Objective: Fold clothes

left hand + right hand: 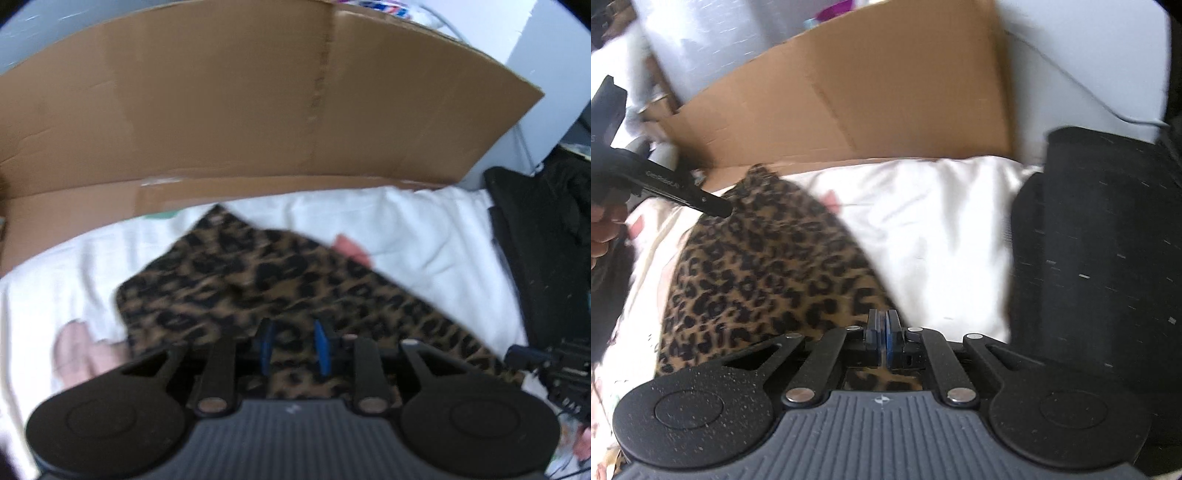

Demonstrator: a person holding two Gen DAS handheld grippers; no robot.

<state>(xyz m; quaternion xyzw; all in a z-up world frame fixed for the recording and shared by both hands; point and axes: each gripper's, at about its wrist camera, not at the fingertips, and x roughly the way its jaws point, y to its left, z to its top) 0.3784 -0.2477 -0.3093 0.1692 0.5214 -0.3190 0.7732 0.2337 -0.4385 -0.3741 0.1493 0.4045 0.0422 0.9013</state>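
Leopard-print garment point(764, 266) on white bedding point(931, 229)

Brown with black spots, it fills the centre and lower left of both views. The right gripper point(884, 341), pads pressed together, pinches its near edge; the left gripper point(293, 347) is spread, nothing between. Behind, at top, stands an open cardboard box point(240, 110), contents unseen.

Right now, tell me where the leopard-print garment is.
The leopard-print garment lies on the white bedding, in front of the cardboard sheet, left of the black chair; the right hand-held gripper pinches its near edge.
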